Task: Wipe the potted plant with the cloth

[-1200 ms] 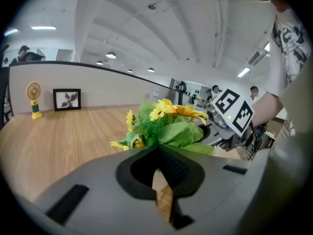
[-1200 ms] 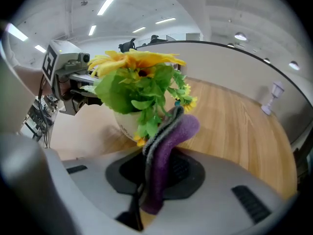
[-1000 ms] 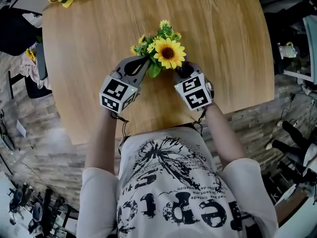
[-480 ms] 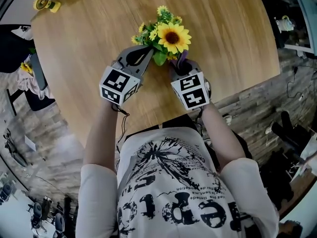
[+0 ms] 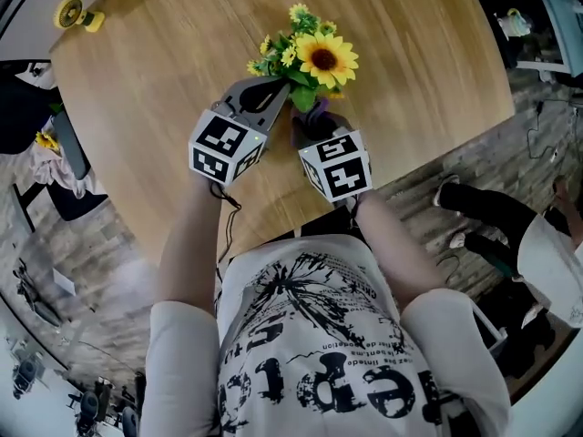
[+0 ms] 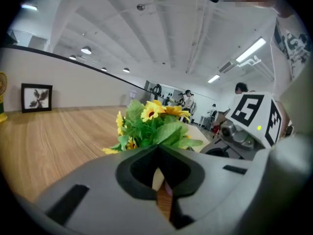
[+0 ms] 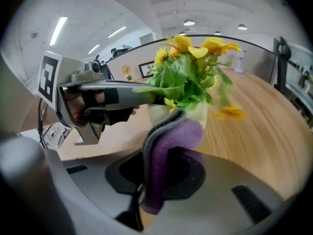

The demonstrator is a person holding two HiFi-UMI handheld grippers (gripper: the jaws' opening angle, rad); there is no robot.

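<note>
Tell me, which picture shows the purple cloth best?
Right gripper view: the cloth sits big, pinched in the right claw. Head view shows only a purple scrap. Left gripper view hardly shows it.

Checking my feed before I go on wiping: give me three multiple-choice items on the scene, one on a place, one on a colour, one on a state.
1. Where is the cloth?
A. Flat on the table
B. Between the jaws of the right gripper
C. Hanging off the table's edge

2. What colour are the petals of the big flower?
A. Red
B. White
C. Yellow

3. How do the jaws of the left gripper stand?
A. Together
B. Wide apart
C. Clamped on the cloth

Answers:
1 B: the purple cloth sticks up out of that gripper's jaws.
2 C: the petals are yellow round a dark middle.
3 A: its tips meet right at the leaves.
</note>
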